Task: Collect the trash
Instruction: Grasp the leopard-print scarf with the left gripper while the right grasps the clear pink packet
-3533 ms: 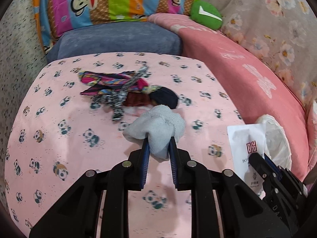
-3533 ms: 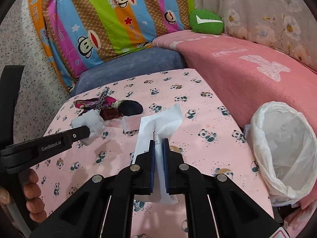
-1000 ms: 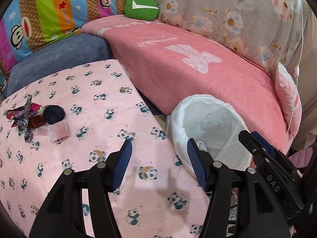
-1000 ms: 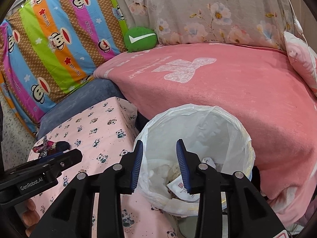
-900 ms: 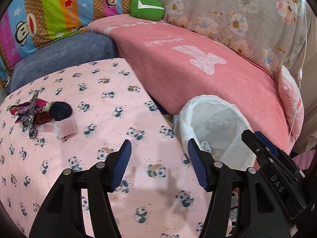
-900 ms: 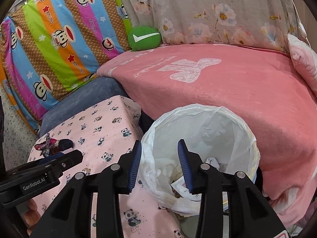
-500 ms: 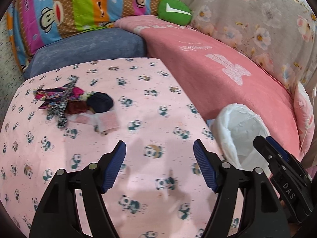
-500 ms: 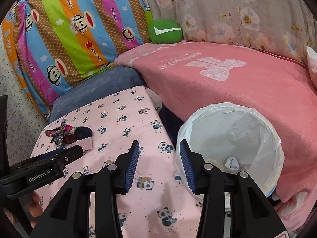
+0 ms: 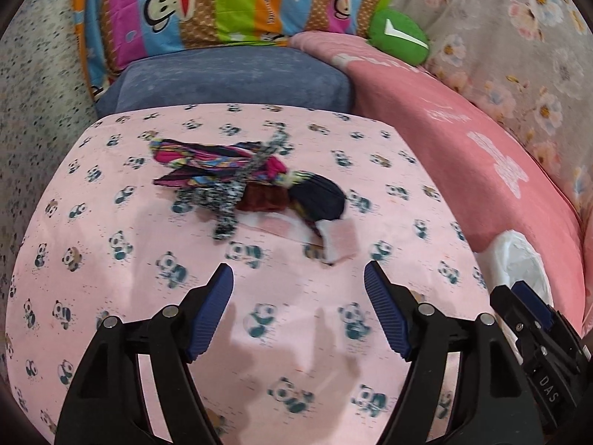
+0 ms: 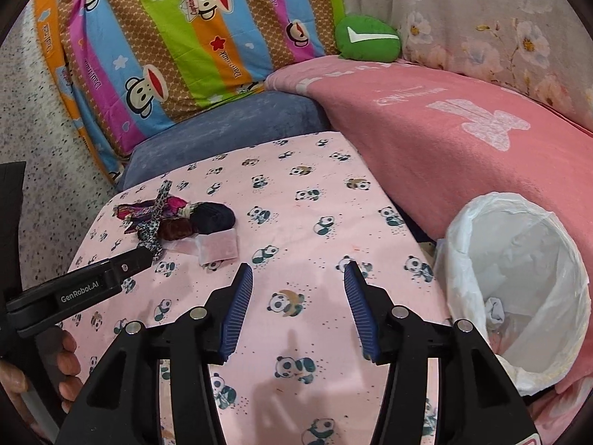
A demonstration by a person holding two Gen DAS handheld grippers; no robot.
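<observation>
Both grippers have swung away from the white plastic-lined trash bin (image 10: 519,289) and back over the pink panda-print cloth-covered table (image 10: 304,230), and the grey wad and white paper packet pinched a few seconds ago are gone from their claws. A small crumpled grey scrap lies inside the bin, which stands at the table's right edge against the pink blanket (image 10: 463,126).

Left on the table is a thin pink-and-white wrapper (image 9: 335,239), flat and touching a heap of cloth pieces: a dark navy bundle (image 9: 318,198), a maroon scrap (image 9: 265,200) and multicoloured striped strips (image 9: 218,165).

Ahead of the left gripper (image 9: 298,282) lies that wrapper, near but apart from its blue-padded fingers; its jaws have just been opening and stand spread wide with nothing between them. Over bare cloth nearer the bin, the right gripper (image 10: 298,276) also has jaws that have just been opening, spread and empty. A person's fingers (image 10: 70,356) wrap the left gripper's handle.

Behind sit a blue-grey cushion (image 9: 229,78), a striped monkey-print pillow (image 10: 178,29) and a green round cushion (image 10: 367,39).
</observation>
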